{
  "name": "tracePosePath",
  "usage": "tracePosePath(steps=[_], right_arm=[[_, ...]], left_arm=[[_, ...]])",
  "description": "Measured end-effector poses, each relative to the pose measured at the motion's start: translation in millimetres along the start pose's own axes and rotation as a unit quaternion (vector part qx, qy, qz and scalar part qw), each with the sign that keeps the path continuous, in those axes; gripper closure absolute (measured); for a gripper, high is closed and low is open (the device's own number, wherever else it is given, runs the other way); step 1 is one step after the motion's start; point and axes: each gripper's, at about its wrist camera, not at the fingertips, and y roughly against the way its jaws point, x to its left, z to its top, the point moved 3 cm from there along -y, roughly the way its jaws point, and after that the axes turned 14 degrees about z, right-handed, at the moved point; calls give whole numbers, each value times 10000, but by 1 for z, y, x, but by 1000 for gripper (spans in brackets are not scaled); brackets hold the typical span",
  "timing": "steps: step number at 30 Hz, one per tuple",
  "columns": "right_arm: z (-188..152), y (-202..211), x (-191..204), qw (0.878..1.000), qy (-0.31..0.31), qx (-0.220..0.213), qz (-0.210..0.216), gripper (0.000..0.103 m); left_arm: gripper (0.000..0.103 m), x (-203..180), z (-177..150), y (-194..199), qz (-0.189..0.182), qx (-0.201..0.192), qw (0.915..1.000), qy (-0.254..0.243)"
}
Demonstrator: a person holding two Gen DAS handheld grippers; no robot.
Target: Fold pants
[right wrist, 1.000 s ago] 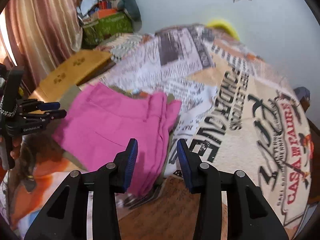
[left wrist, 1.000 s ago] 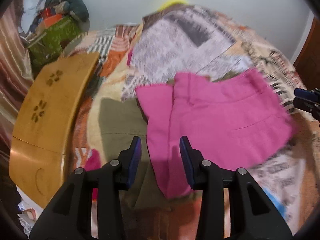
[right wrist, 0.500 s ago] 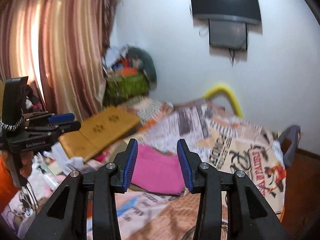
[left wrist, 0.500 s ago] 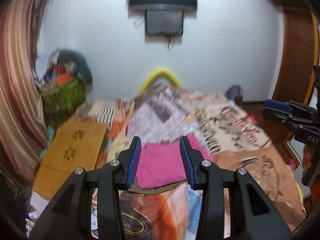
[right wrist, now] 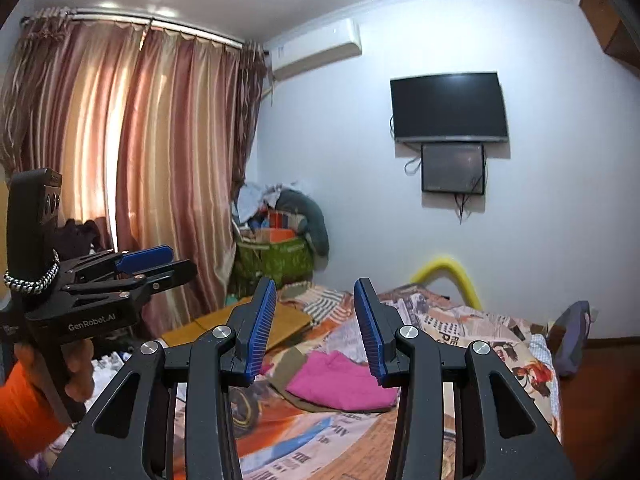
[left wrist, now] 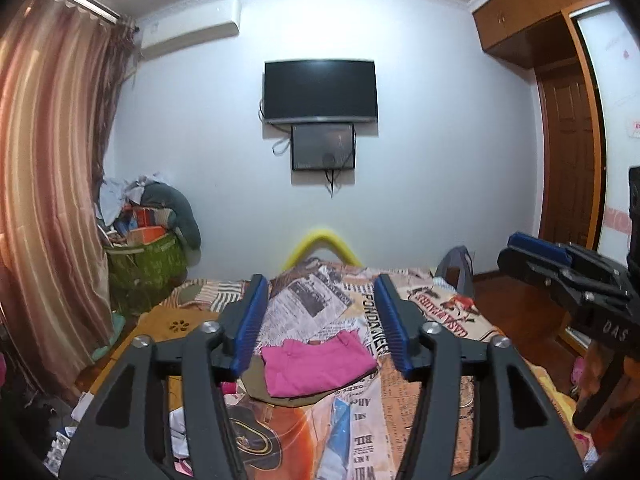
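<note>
The pink pants point(left wrist: 316, 364) lie folded on the patterned bed cover point(left wrist: 404, 400), resting on an olive garment point(left wrist: 296, 394). My left gripper point(left wrist: 320, 280) is held high and well back from them, pointing almost level. Its jaws are opening, with nothing between them. The right wrist view shows the same pink pants point(right wrist: 340, 382) and olive garment point(right wrist: 288, 364) far below my right gripper point(right wrist: 315, 284), which is open and empty. Each gripper shows in the other's view: the right gripper point(left wrist: 536, 248) at the right edge, the left gripper point(right wrist: 144, 262) at the left, held by a hand point(right wrist: 76, 364).
A wooden board point(left wrist: 172, 324) leans at the bed's left side. Beyond it stands a green basket point(left wrist: 148, 264) piled with clutter beside a curtain point(left wrist: 52, 200). A yellow tube point(left wrist: 320, 240) arches at the bed's far end, and a television point(left wrist: 320, 92) hangs on the wall.
Both grippers rose and pulled back from the pants, tilting up until the wall and television show. The left jaws widened. The pants stay folded on the bed.
</note>
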Motion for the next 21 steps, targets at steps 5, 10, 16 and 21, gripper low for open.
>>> tracePosePath(steps=[5, 10, 16, 21], right_arm=[[-1, 11, 11, 9997, -7, -208, -132, 46], [0, 18, 14, 9989, -32, -399, -259, 23], [-1, 24, 19, 9977, 19, -468, -494, 3], [-9, 30, 22, 9977, -4, -405, -550, 0]], left_arm=[[29, 1, -4, 32, -66, -162, 9997, 186], [15, 3, -9, 47, 45, -228, 9995, 199], [1, 7, -13, 51, 51, -181, 9993, 316], [0, 8, -19, 53, 71, -112, 9993, 350]])
